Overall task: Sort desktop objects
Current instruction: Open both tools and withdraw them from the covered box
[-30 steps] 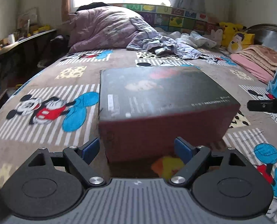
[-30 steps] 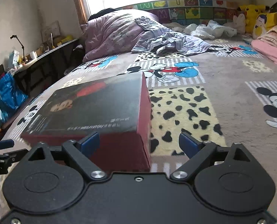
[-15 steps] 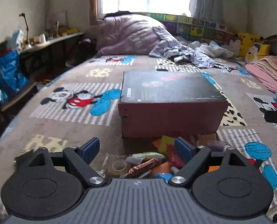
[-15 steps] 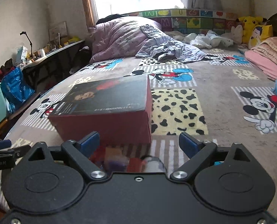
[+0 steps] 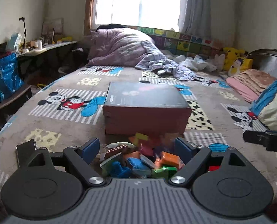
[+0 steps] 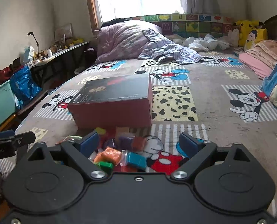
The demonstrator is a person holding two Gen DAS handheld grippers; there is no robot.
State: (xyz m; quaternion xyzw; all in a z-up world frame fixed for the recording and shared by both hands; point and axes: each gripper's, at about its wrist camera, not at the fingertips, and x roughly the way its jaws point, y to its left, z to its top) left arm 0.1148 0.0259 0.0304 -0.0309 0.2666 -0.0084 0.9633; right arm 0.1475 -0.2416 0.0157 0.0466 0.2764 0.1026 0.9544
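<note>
A closed box (image 5: 146, 110) with a black lid and red sides lies on the Mickey Mouse bedspread, also in the right wrist view (image 6: 113, 102). In front of it is a pile of small colourful packets and blocks (image 5: 144, 158), also in the right wrist view (image 6: 119, 153). My left gripper (image 5: 136, 149) is open and empty above the pile. My right gripper (image 6: 138, 143) is open and empty, over the pile's right side. Each gripper shows at the edge of the other's view: the right one in the left wrist view (image 5: 265, 141), the left one in the right wrist view (image 6: 11, 140).
A dark flat object (image 5: 25, 149) lies left of the pile. A crumpled quilt (image 5: 123, 46) and clothes lie at the far end. Folded blankets (image 5: 250, 84) and a pillow (image 5: 274, 108) sit on the right. A desk (image 6: 60, 54) and blue bag (image 6: 23, 85) stand left of the bed.
Both grippers have drawn back and risen from the box. The pile of colourful items in front of the box has come into view between the fingers.
</note>
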